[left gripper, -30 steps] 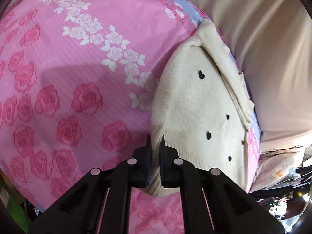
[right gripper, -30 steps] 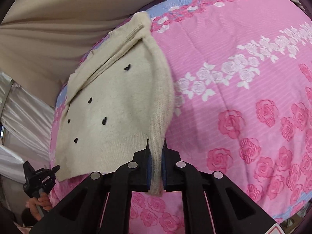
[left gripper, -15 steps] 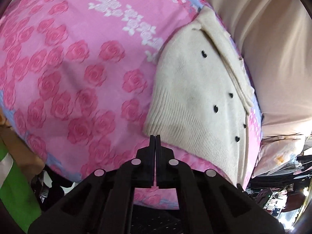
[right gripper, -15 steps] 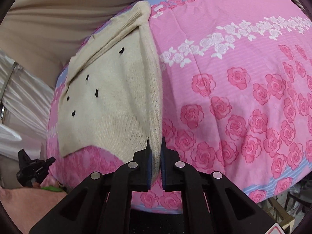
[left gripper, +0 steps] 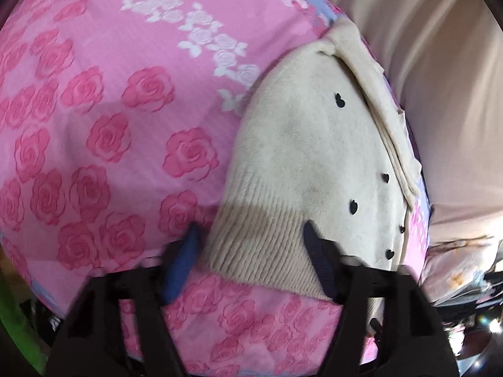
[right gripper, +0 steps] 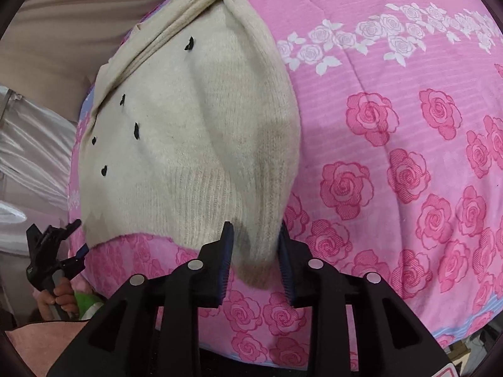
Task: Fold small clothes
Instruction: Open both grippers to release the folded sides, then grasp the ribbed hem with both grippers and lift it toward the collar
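Note:
A small cream knitted sweater with small black hearts lies on a pink rose-print bedspread. It also shows in the right wrist view. My left gripper is open, its jaws either side of the ribbed hem at the sweater's near left corner. My right gripper is open, its jaws straddling the folded sleeve end at the sweater's near right edge. The left gripper also shows at the far left of the right wrist view, hand-held.
A beige curtain hangs behind the bed on the sweater's far side. The bedspread stretches wide to the right of the sweater. Clutter lies beyond the bed's edge. A green object sits at the lower left.
Both grippers have opened. The right one let go of the sleeve end, which now lies on the bed. The left gripper moved in over the hem.

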